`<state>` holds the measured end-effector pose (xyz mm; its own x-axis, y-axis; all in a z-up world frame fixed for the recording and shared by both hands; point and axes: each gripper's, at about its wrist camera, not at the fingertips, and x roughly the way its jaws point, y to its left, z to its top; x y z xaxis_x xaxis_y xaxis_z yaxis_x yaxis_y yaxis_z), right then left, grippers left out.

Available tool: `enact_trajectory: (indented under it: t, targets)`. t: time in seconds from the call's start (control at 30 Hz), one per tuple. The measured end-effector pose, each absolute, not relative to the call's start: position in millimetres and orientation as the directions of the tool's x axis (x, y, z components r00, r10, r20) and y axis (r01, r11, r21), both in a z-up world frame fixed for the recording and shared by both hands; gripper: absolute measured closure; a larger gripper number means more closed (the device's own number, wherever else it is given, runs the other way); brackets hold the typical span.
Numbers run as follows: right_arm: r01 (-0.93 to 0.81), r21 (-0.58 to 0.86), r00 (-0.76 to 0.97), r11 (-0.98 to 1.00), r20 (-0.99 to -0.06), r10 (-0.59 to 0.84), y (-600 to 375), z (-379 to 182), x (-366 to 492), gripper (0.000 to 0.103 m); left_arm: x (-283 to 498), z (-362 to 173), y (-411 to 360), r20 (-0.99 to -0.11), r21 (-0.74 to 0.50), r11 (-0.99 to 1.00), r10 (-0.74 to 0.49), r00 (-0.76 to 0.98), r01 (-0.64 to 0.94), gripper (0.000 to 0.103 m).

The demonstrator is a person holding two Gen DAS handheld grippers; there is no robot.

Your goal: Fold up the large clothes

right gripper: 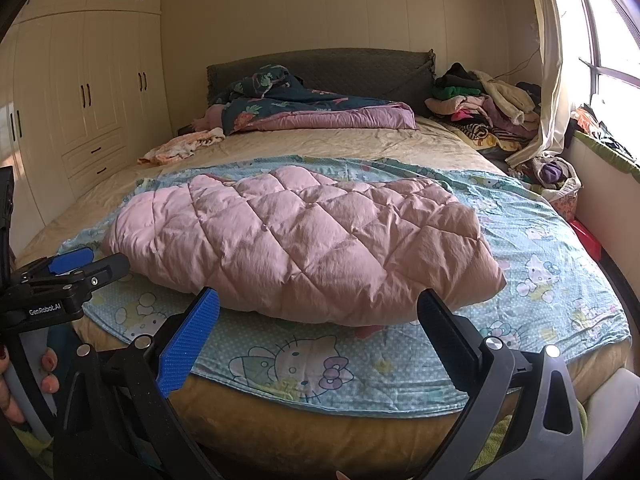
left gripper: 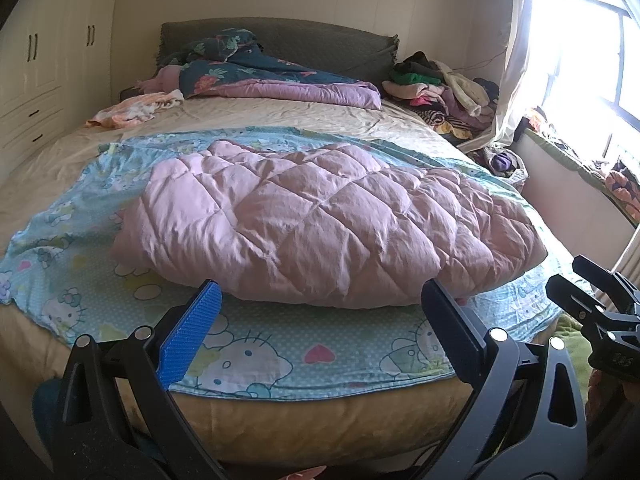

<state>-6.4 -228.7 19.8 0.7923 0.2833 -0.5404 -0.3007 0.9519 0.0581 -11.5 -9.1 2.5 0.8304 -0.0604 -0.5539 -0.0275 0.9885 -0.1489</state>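
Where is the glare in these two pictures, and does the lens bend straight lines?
Left wrist view: the window is blown out white at upper right, washing out the curtain. Right wrist view: the glare is milder, and the wardrobe edges bow outward. Both views: dark corners, and the bed edge curves.

Far beyond our fingers we see a cream wardrobe [right gripper: 92,92] left, a grey headboard [right gripper: 320,68] ahead, a curtain [right gripper: 552,80] right.
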Motion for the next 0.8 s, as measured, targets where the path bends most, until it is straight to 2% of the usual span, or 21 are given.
enact_trajectory:
  t: [0.27, 0.4, 0.53, 0.6, 0.7, 0.8]
  targets:
    - [-0.272, 0.068, 0.808, 0.960, -0.525, 0.267, -240.1, 23.0, -7.5, 0.004, -13.6, 4.0, -3.3, -0.541, -0.169, 0.984, -0.048, 0.840, -0.053, 0.009]
    - [-0.155, 0.106, 0.852, 0.982, -0.488, 0.188, -282.0, 31.3, -7.3, 0.004, -12.8, 3.8, 13.0, -0.545, -0.185, 0.976, -0.003, 0.838, -0.117, 0.009]
    - [0.047, 0.133, 0.880, 0.990, -0.475, 0.022, -355.2, 32.5, -5.0, 0.004, -2.7, 1.8, 47.9, -0.559, -0.189, 0.961, 0.065, 0.827, -0.204, 0.009]
    - [0.205, 0.157, 0.867, 0.966, -0.488, -0.104, -415.2, 25.2, -4.6, 0.004, 8.7, 0.0, 84.5, -0.573, -0.192, 0.938, 0.132, 0.809, -0.289, 0.009]
    - [0.496, 0.132, 0.751, 0.858, -0.561, -0.348, -521.7, -5.2, -6.1, 0.004, 29.0, -4.5, 159.1, -0.604, -0.165, 0.861, 0.297, 0.739, -0.481, 0.009]
    - [0.726, 0.090, 0.554, 0.682, -0.665, -0.502, -628.6, -50.5, -16.3, 0.004, 44.5, -6.8, 241.2, -0.611, -0.168, 0.756, 0.424, 0.669, -0.633, 0.009]
